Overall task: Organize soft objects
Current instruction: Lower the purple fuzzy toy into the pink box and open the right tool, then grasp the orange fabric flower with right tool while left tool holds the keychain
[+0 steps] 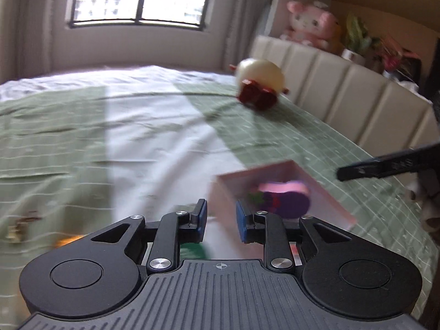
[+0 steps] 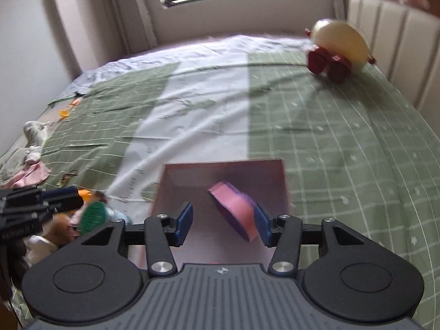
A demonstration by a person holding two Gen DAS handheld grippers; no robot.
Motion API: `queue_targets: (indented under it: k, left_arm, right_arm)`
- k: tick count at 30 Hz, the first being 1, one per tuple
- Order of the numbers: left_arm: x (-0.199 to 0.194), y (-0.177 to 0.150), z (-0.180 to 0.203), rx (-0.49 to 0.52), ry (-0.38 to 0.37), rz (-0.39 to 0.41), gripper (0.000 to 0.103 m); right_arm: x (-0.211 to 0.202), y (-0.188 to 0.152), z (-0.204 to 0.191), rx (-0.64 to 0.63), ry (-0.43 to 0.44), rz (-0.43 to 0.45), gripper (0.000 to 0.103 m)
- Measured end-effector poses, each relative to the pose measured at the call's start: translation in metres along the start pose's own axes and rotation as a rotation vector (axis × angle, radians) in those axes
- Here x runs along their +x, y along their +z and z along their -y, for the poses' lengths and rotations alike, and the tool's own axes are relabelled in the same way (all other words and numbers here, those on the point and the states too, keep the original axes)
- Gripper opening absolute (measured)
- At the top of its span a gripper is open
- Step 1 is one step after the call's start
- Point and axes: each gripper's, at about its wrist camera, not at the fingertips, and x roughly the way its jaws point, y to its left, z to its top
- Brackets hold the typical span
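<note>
A pink open box [image 2: 225, 162] lies on the green checked bedspread [image 2: 343, 143]. Just above its opening my right gripper [image 2: 224, 207] stands open. A soft purple and pink toy [image 2: 233, 209] is tilted between the jaws; it leans against the right pad [image 2: 261, 222] and is well clear of the left pad. In the left wrist view the same toy [image 1: 286, 200] shows inside the box [image 1: 275, 169]. My left gripper [image 1: 220, 214] sits open beside the box's left wall with nothing between its blue pads. A black finger of the right gripper [image 1: 385, 165] reaches in from the right.
A cream plush with red wheels [image 2: 338, 44] rests near the padded headboard [image 1: 330, 82]. A green ribbed disc [image 2: 92, 217] and other small toys lie by the left gripper [image 2: 41, 200]. Crumpled cloths [image 2: 30, 165] sit at the bed's left edge. A pink plush [image 1: 310, 24] is on the shelf.
</note>
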Motion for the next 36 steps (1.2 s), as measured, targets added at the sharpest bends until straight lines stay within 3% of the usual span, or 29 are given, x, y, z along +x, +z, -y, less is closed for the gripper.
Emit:
queue_targets:
  k: [5, 9, 12, 15, 18, 21, 24, 30, 36]
  left_arm:
    - [-0.055, -0.001, -0.094, -0.126, 0.178, 0.069, 0.025]
    - [-0.076, -0.009, -0.159, -0.203, 0.253, 0.065, 0.025]
    - [-0.068, -0.014, -0.194, -0.225, 0.263, 0.010, 0.025]
    - [-0.039, -0.016, -0.224, -0.263, 0.216, -0.090, 0.025]
    - [-0.006, -0.019, -0.234, -0.173, 0.253, -0.116, 0.025]
    - [0.034, -0.023, -0.240, -0.029, 0.280, -0.208, 0.026]
    - [0.061, -0.031, -0.253, -0.013, 0.283, -0.265, 0.026]
    - [0.072, -0.040, -0.265, -0.044, 0.256, -0.196, 0.027]
    - [0.057, -0.055, -0.256, -0.018, 0.257, -0.142, 0.024]
  right_arm:
    - [0.002, 0.012, -0.079, -0.108, 0.027, 0.046, 0.060]
    - [0.008, 0.018, -0.136, -0.168, 0.086, 0.070, 0.066]
    - [0.018, 0.020, -0.177, -0.238, 0.145, 0.026, 0.066]
    - [0.032, 0.018, -0.211, -0.304, 0.166, -0.007, 0.066]
    - [0.043, 0.014, -0.233, -0.361, 0.178, -0.047, 0.066]
    - [0.049, 0.009, -0.241, -0.401, 0.189, -0.082, 0.066]
    - [0.055, 0.008, -0.242, -0.428, 0.189, -0.103, 0.066]
    - [0.099, 0.033, -0.239, -0.299, 0.183, -0.182, 0.066]
    - [0.190, 0.050, -0.248, -0.161, 0.194, -0.336, 0.065]
